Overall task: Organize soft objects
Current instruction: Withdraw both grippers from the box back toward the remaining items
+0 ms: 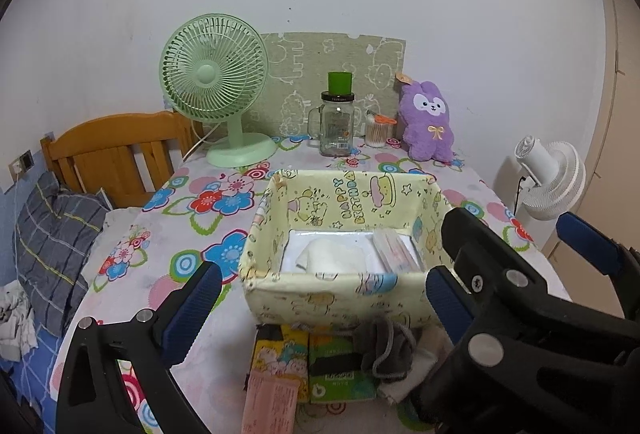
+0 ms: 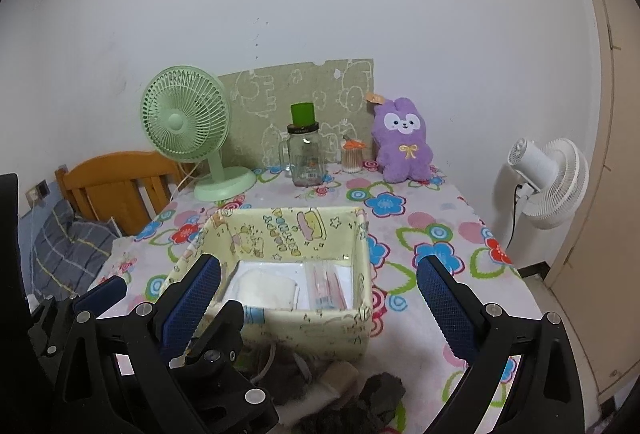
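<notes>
The pale yellow printed fabric box (image 1: 340,290) looks soft and matt, set on a flowered cloth table cover (image 1: 188,218) — smooth, slightly creased. At the far edge, a clear glossy glass jar (image 1: 337,127) and a fuzzy purple plush bunny (image 1: 427,121); the fingers' blue pads (image 2: 192,304) are finely textured.

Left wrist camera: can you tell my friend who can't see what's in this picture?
A yellow cartoon fabric box sits on a flowery table, holding a white cloth. The open left gripper hovers before it; a green fan and purple plush bunny stand behind.
</notes>
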Motion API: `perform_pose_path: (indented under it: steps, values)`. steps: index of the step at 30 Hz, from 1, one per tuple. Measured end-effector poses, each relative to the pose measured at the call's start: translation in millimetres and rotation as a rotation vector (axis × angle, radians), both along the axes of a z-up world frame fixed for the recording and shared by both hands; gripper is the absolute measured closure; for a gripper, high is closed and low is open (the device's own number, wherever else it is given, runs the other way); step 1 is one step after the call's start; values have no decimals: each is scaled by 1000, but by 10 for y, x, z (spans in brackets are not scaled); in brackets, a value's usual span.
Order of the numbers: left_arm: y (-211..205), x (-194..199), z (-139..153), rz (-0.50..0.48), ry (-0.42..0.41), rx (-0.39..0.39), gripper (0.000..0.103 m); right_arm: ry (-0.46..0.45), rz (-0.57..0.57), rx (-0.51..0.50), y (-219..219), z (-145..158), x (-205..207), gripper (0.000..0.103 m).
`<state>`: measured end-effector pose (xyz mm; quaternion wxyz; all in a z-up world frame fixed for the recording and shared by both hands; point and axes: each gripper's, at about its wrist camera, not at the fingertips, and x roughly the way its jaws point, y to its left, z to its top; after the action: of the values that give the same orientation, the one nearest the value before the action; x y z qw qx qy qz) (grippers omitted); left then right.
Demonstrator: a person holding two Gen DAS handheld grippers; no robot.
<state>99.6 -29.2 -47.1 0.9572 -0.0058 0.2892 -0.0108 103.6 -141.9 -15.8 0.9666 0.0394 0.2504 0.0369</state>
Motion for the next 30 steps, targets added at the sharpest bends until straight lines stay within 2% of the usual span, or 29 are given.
perform_pose_path:
  steps: [5, 16, 22, 30]
  values:
    - [7, -123, -89, -17, 5, -16, 0, -7, -9, -22, 20, -78, -152, 3]
    - [-8, -297, -285, -25, 19, -11, 0, 38, 23, -28, 20, -295, -331, 3]
    - [-11, -390, -373, -35, 15, -6, 0, 17, 10, -37, 34, -363, -462, 4]
    - [27, -428, -563, -37, 46, 4, 0, 57, 26, -29, 71, -568, -506, 4]
